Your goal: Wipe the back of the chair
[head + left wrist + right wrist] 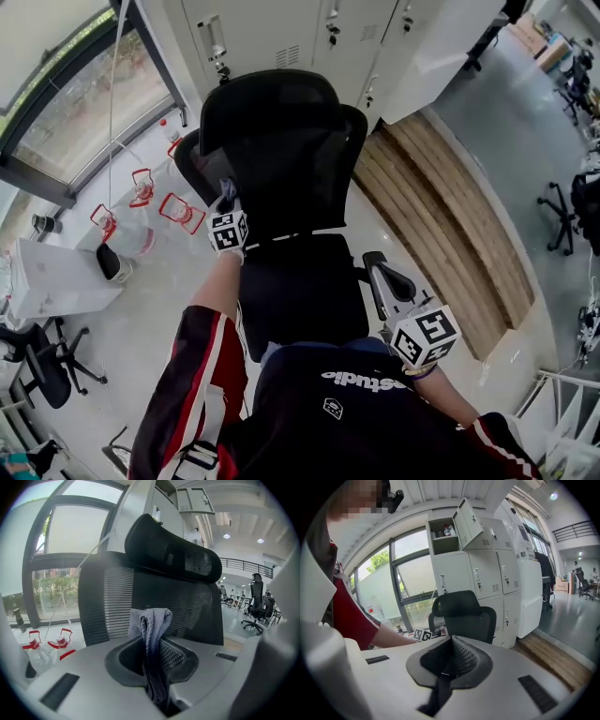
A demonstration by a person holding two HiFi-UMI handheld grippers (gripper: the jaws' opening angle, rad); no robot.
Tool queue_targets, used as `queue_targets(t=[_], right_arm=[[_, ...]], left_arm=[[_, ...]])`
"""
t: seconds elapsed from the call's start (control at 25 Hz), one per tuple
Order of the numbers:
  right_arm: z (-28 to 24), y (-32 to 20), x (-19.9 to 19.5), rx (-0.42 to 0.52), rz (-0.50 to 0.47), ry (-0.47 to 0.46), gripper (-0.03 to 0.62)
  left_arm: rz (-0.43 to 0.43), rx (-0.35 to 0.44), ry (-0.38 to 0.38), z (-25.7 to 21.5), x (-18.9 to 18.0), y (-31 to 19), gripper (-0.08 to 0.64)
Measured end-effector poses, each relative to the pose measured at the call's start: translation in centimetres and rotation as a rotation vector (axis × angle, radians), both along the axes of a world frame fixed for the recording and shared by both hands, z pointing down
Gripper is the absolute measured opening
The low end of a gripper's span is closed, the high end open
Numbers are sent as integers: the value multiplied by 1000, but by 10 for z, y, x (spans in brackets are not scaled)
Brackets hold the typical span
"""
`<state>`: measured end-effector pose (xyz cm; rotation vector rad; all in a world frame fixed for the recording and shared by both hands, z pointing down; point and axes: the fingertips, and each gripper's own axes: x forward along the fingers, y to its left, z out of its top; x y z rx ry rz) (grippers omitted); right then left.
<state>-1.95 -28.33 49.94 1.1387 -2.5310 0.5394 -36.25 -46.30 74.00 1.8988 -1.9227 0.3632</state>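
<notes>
Left tool (157, 654) clamped on a folded grey cloth (151, 620), the cloth's free end standing up beyond the jaw tips, right in front of the black mesh backrest (108, 602); cannot tell whether touching the mesh or just short of it; from the head view, at arm's length by the lower left part of the backrest's front face, above the seat (300, 291); right tool (451, 644) with jaws pressed together on nothing, low at the person's right side, clear of the backrest.

Pale floor (159, 281) all round; row of white metal lockers (281, 28) behind the chair, one upper door swung open in the right gripper view; big dark-framed window (66, 103) to the left; slatted wooden platform (441, 206) on the right, along the foot of the lockers; black office chair (281, 150) in the middle, facing the person, with a curved headrest (173, 555) on top of the backrest; red-and-black sleeve (202, 375) on the left arm; more office chairs (255, 604) far off in the hall; clear bottles (35, 645) with red handles on the floor by the window, left of the chair.
</notes>
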Motion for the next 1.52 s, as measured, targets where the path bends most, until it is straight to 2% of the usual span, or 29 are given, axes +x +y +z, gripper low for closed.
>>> queue_targets(t=[0.24, 1.16, 1.36, 1.52], right_arm=[[-4, -4, 34, 3, 51, -18, 15], [14, -20, 200, -39, 315, -35, 15], [16, -22, 224, -42, 351, -39, 15], [15, -24, 235, -41, 359, -41, 15]], left_arm=[[35, 11, 27, -4, 49, -22, 57], [319, 16, 73, 4, 307, -119, 57], [370, 18, 91, 7, 347, -130, 57], [446, 24, 108, 1, 379, -126, 57]])
